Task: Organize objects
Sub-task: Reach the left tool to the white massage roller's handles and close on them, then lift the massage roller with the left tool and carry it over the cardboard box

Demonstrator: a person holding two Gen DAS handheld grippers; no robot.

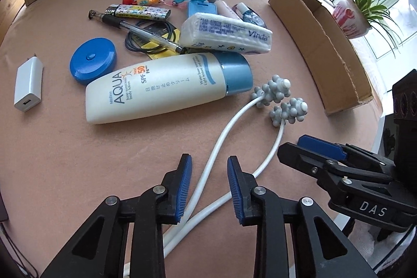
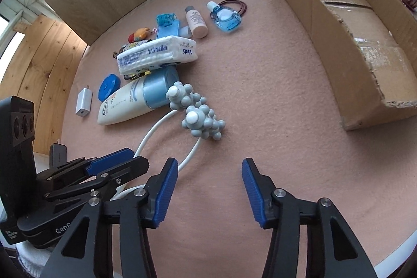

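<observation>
The left tongs [image 1: 208, 189] are spread, with the two thin white stems of the grey knobbly-headed roller massager [image 1: 280, 98] lying between the pads, not yet pinched. The right tongs [image 2: 209, 193] are spread wider and hold nothing, over bare felt just beside the left ones. In the left wrist view the massager heads sit at approx. 1 o'clock from the left tongs, touching or nearly touching the blue cap of the white sunscreen bottle [image 1: 166, 87].

Risks, as judged from here: the stems are thin, curved and springy – if only one is caught, the massager could twist or slip out; if it is lifted fast, the heads could drag the sunscreen bottle, on which the white tissue pack [image 1: 226, 34] appears to rest, so the pile at 12 o'clock could be upset. The two tongs are close together, so a knock between them is possible.

The open brown cardboard box [image 2: 336, 43] – presumably the target – lies at 2 o'clock in the right wrist view, and looks empty.

The desk [image 2: 273, 85] is round, covered w/ pinkish felt-like cloth; wooden panels stand behind, and a window w/ a potted plant [image 1: 359, 9] is seen at 2 o'clock.
</observation>
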